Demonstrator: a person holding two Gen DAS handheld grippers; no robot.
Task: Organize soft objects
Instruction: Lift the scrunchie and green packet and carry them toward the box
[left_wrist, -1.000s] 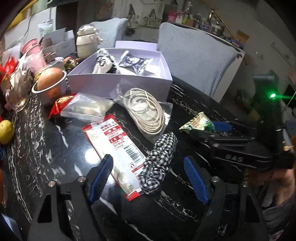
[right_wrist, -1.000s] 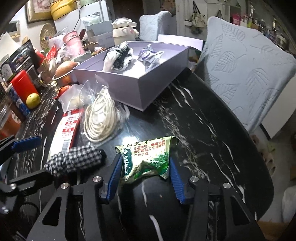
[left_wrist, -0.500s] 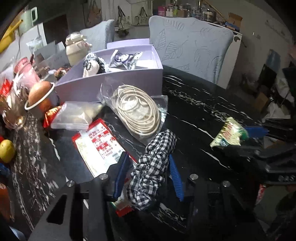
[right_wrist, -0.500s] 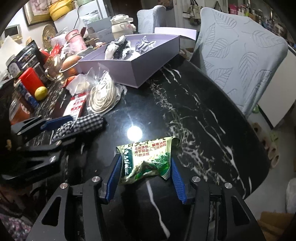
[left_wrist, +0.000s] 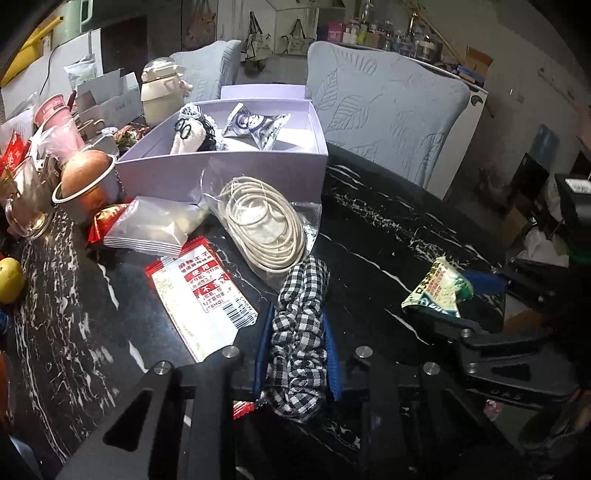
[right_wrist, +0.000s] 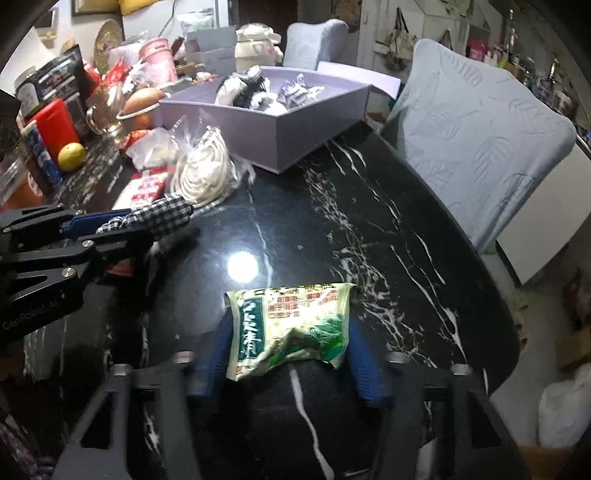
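My left gripper (left_wrist: 297, 354) is shut on a black-and-white checked scrunchie (left_wrist: 301, 325) and holds it above the black marble table (left_wrist: 369, 236); it also shows in the right wrist view (right_wrist: 162, 216). My right gripper (right_wrist: 286, 350) is shut on a green snack packet (right_wrist: 288, 325), lifted above the table; the packet also shows in the left wrist view (left_wrist: 437, 288). The lilac box (left_wrist: 225, 173) stands behind, holding a white-and-black soft item (left_wrist: 188, 134) and a small patterned packet (left_wrist: 258, 125).
A bagged coil of white cord (left_wrist: 262, 225), a red-and-white packet (left_wrist: 199, 291) and a clear bag (left_wrist: 151, 227) lie before the box. A bowl with an onion (left_wrist: 83, 181), cups and a lemon (left_wrist: 11, 275) crowd the left. A grey chair (left_wrist: 391, 114) stands behind.
My left gripper closed on the scrunchie and lifted it. My right gripper rose with the green packet, away from the table surface.
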